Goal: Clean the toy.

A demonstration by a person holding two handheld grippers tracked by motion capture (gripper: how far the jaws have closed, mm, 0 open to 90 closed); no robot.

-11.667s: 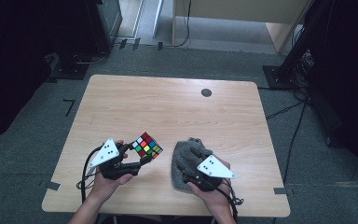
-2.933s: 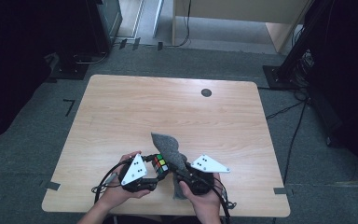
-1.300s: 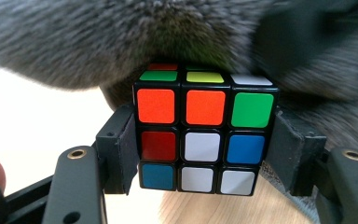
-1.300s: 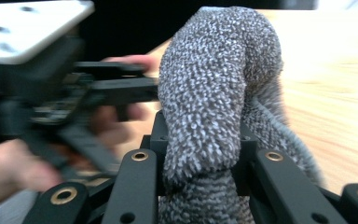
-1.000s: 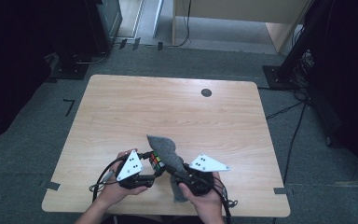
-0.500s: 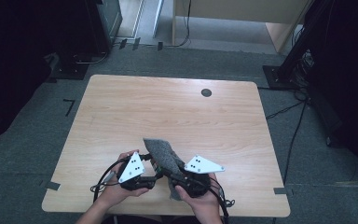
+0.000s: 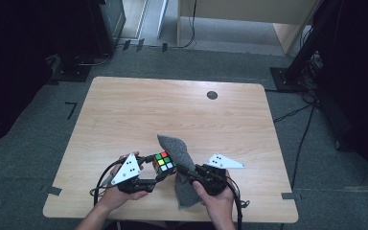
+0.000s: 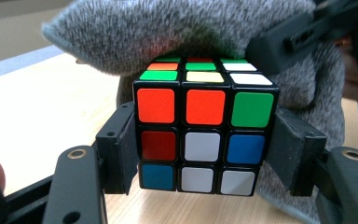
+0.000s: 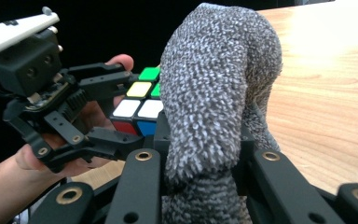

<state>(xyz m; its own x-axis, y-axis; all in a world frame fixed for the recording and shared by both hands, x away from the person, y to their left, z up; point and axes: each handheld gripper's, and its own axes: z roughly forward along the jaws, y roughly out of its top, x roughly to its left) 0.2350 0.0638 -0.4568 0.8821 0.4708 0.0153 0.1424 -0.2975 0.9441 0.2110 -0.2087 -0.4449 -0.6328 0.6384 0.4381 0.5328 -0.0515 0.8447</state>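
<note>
jaws, left gripper [image 7: 159, 173]: closed on the puzzle cube [image 8: 205, 135], one black jaw pressed to each side, cube held clear of the table.
jaws, right gripper [image 9: 200, 154]: clamped on a fold of the grey cloth [image 9: 214, 98], which stands up between them and droops over.
cube and cloth: cloth lies against the cube's far and top faces; in the high view the cube [image 7: 164, 161] sits just left of the cloth [image 7: 179, 167], touching it.
hands: left hand [image 7: 117, 191] and right hand [image 7: 215, 196] low at the near edge.
table [image 7: 172, 110]: bare wood beyond, with a dark round spot [image 7: 212, 95] far back.
progress, as a judgement: looks like wiping the cube; both grips are made, cloth on cube, colours unsolved; which faces remain to wipe cannot be told.
</note>
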